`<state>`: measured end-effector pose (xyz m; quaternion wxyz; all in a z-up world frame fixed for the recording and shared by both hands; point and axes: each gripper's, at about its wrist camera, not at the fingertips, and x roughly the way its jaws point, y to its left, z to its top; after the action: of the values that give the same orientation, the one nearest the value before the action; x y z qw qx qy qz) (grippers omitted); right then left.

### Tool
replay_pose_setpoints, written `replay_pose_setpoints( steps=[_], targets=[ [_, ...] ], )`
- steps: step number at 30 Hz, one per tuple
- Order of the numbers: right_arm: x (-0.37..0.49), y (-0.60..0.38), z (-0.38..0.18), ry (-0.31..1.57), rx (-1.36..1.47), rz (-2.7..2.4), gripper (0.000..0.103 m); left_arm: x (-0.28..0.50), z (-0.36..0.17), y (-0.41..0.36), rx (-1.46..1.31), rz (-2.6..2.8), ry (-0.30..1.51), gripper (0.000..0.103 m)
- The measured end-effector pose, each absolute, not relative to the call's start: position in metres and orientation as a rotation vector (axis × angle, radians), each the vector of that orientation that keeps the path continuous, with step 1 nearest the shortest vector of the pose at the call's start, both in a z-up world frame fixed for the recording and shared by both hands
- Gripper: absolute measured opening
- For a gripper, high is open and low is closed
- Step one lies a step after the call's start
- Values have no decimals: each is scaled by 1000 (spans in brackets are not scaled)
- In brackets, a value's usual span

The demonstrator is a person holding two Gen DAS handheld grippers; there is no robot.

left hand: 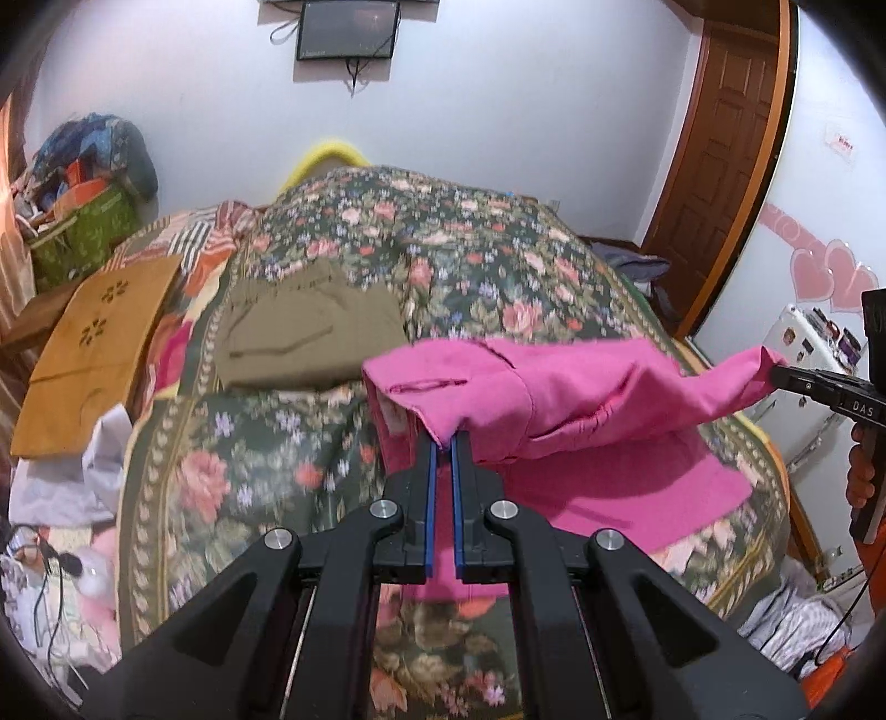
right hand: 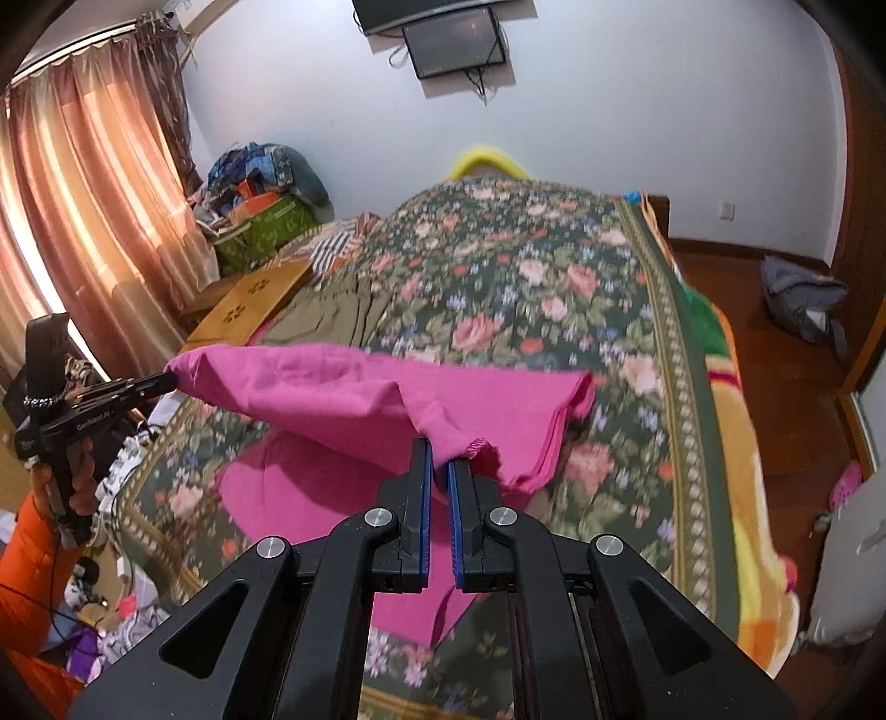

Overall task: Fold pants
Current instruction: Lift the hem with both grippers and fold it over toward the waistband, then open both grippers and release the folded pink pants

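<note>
both sets of fingers are clamped on the pink pants (left hand: 581,399); the left gripper (left hand: 443,443) pinches one end of the raised fold between its blue-lined fingers (left hand: 431,471), and the right gripper (right hand: 438,451) pinches the other end near a stitched hem, its blue pads (right hand: 425,476) pressed tight on the cloth; seen from the left wrist, the right gripper (left hand: 783,376) shows at the far right edge with its black tip biting the corner of the fabric, and a hand (left hand: 861,476) wraps its handle; seen from the right wrist, the left gripper (right hand: 166,381) shows at the left edge gripping the opposite corner, held by a hand (right hand: 80,482) in an orange sleeve (right hand: 27,581).

the pink pants hang stretched between the two grippers above the bed (left hand: 470,249), with their lower part spread flat on the floral bedspread (right hand: 526,288) beneath the lifted fold; the lifted part droops a little in the middle; taking the pink pants as the landmark, a folded olive garment (left hand: 310,332) lies on the bedspread beyond them toward the left; a tan cardboard sheet (left hand: 94,354) lies further left of that at the bed's side; a wall-mounted screen (left hand: 348,30) hangs high on the wall past them; a wooden door (left hand: 725,166) stands off to their right; curtains (right hand: 83,194) hang to their left in the right wrist view.
</note>
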<state>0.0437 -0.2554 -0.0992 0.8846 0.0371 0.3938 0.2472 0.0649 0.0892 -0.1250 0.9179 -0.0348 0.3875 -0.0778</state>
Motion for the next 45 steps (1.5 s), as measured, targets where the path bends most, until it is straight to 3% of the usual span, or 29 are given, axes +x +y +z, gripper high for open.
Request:
replay_pose_setpoints(
  steps=[24, 35, 41, 45],
  targets=[
    [5, -261, -170, 1024, 49, 416, 5, 34, -207, 92, -83, -106, 987, 4],
    [5, -281, -160, 1028, 12, 312, 6, 29, -169, 105, -44, -31, 922, 5],
    [11, -272, -128, 928, 14, 333, 6, 45, -137, 83, -52, -96, 852, 12],
    [19, -252, -114, 877, 20, 397, 7, 59, -132, 59, -49, -150, 834, 21]
  ],
)
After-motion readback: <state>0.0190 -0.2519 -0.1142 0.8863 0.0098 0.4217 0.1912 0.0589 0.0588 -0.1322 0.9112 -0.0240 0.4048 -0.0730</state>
